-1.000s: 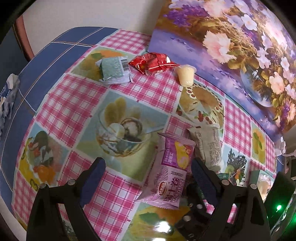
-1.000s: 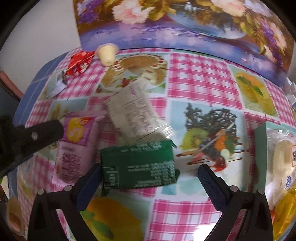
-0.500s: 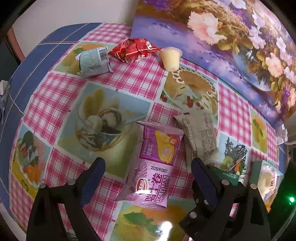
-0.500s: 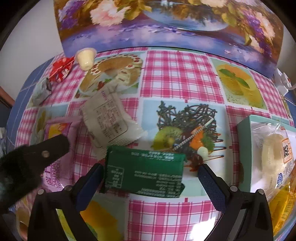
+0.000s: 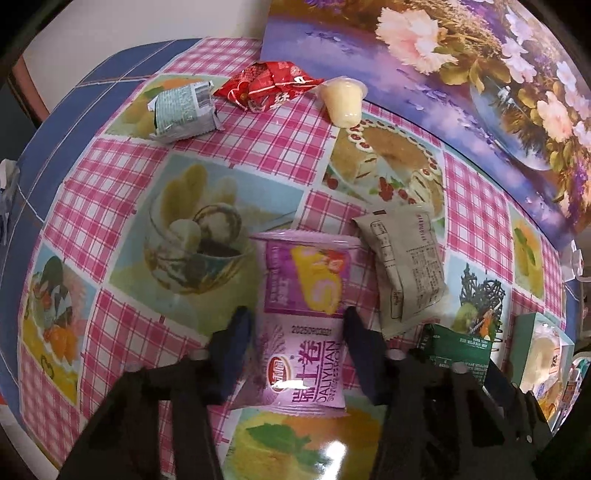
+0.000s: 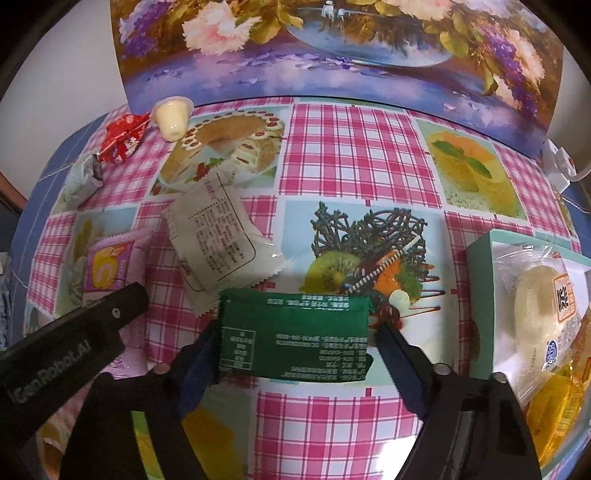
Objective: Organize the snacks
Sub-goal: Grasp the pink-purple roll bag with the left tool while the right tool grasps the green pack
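Closing on snacks lying on the tablecloth point(image 6: 354, 155), our left gripper point(image 5: 295, 326) squeezes the purple packet point(image 5: 306, 317), lengthwise along its fingers; our right gripper point(image 6: 295, 332) pinches the green packet point(image 6: 293, 338) crosswise. Only the right view shows the teal box point(image 6: 480, 295) clearly.

White wall point(image 5: 110, 26), floral painting point(image 6: 332, 48), checked tablecloth point(image 6: 351, 147)

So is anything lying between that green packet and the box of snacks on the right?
Nothing visible does. The green packet sits between the right gripper's closing jaws, and only bare tablecloth separates it from the teal box.
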{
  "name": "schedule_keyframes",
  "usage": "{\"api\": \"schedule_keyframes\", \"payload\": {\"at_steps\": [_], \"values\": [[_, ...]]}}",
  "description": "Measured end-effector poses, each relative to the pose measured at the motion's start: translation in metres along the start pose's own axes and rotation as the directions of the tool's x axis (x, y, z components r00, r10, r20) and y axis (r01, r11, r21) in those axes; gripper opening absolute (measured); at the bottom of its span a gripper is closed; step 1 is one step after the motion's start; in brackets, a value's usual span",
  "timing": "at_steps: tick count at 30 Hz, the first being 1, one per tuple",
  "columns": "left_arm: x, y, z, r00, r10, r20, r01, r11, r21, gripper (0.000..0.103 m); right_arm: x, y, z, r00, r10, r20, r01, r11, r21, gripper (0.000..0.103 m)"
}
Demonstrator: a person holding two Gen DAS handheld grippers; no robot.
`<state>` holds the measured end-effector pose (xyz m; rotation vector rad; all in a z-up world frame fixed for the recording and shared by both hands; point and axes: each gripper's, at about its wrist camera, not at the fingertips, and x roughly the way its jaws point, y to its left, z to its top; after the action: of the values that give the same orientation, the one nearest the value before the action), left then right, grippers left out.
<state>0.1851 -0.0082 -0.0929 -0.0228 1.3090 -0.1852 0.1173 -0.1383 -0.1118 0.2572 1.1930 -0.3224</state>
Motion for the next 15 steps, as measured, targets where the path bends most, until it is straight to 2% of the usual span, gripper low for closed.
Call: {"api": "schedule_keyframes", "payload": {"at_steps": [3, 15], "values": [[-0.005, -0.002, 0.000, 1.000, -0.004, 0.012, 0.004, 1.000, 0.002, 0.042, -0.003, 0.002, 0.002, 1.000, 0.011, 0.002, -0.011, 1.000, 0.000, 0.073], [-0.041, -0.005, -0.003, 0.996, 0.010, 0.089, -0.012, 1.000, 0.025, 0.040, -0.034, -0.020, 0.002, 0.999, 0.047, 0.011, -0.047, 0.997, 0.063, 0.071]]}}
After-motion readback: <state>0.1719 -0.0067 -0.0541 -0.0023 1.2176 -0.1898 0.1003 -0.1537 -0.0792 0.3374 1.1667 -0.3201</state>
